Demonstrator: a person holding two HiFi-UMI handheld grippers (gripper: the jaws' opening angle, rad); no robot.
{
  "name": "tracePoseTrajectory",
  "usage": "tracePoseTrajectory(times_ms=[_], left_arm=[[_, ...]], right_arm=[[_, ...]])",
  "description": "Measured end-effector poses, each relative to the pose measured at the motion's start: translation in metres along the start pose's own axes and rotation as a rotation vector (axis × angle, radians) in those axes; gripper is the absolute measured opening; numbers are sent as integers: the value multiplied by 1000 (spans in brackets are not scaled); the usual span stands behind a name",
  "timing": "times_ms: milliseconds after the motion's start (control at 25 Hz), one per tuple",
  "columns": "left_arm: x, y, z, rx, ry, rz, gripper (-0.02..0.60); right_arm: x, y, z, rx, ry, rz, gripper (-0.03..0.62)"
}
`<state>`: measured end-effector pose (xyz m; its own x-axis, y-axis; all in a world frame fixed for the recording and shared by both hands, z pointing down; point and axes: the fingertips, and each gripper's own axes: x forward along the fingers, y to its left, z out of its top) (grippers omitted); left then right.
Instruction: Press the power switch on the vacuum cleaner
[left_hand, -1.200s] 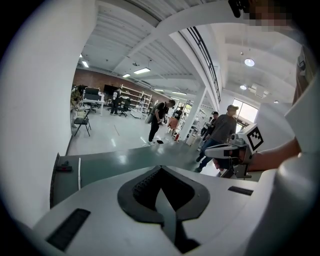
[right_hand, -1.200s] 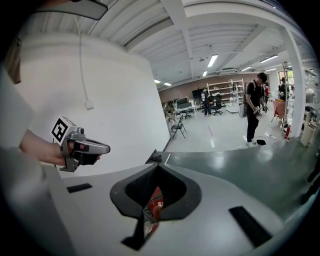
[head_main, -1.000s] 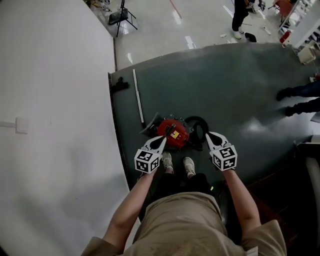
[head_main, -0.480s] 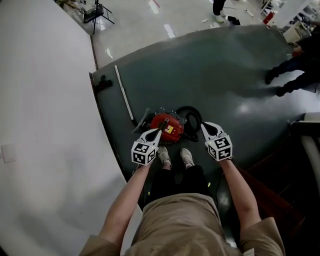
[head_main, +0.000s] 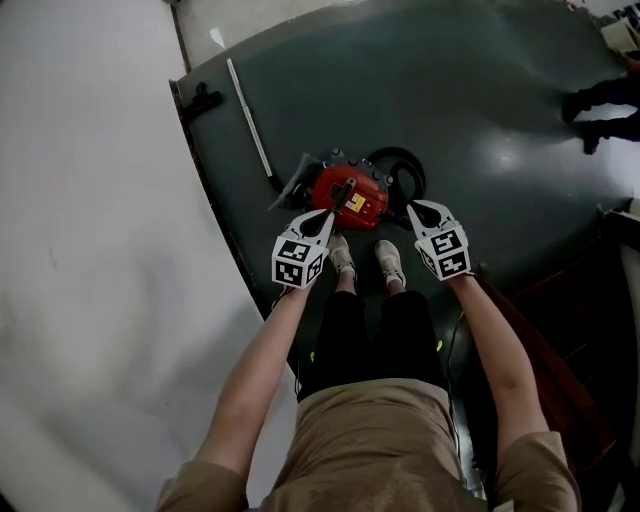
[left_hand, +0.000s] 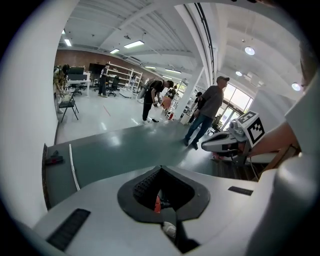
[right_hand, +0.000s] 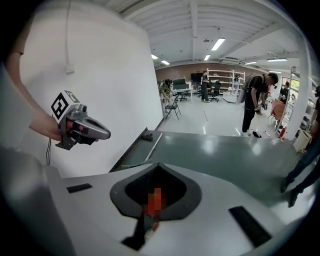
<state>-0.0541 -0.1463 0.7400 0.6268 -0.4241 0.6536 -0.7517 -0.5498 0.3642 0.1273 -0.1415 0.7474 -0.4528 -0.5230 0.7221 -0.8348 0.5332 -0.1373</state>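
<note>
A red vacuum cleaner (head_main: 350, 197) with a black hose (head_main: 398, 170) coiled behind it sits on the dark green floor mat (head_main: 480, 90), just in front of the person's shoes (head_main: 365, 258). My left gripper (head_main: 325, 214) is shut, and its tip hangs over the vacuum's near left side. My right gripper (head_main: 415, 208) is shut too, just right of the vacuum body. In the left gripper view the closed jaws (left_hand: 161, 167) fill the lower picture and a bit of red (left_hand: 157, 204) shows through their gap. The right gripper view (right_hand: 159, 165) shows the same.
A metal wand tube (head_main: 250, 125) and a black part (head_main: 200, 100) lie on the mat by its left edge. A white wall (head_main: 90, 250) runs along the left. Another person's legs (head_main: 600, 100) stand at the far right. Several people stand in the hall behind.
Both grippers have sunk toward the vacuum and sit closer to it. The head camera has tilted further down, so the hall beyond the mat has left the view. Both jaws stayed shut.
</note>
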Motion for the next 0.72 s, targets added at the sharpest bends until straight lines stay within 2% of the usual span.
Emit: tracePoseTrajectory(times_ms=[320,720], left_arm=[[50,26,-55,42,76,3,6],[88,58,-126,44,155,12,6]], right_arm=[[83,22,-59,-66,108,55,8],[157,42,-141,-124,262,110,8]])
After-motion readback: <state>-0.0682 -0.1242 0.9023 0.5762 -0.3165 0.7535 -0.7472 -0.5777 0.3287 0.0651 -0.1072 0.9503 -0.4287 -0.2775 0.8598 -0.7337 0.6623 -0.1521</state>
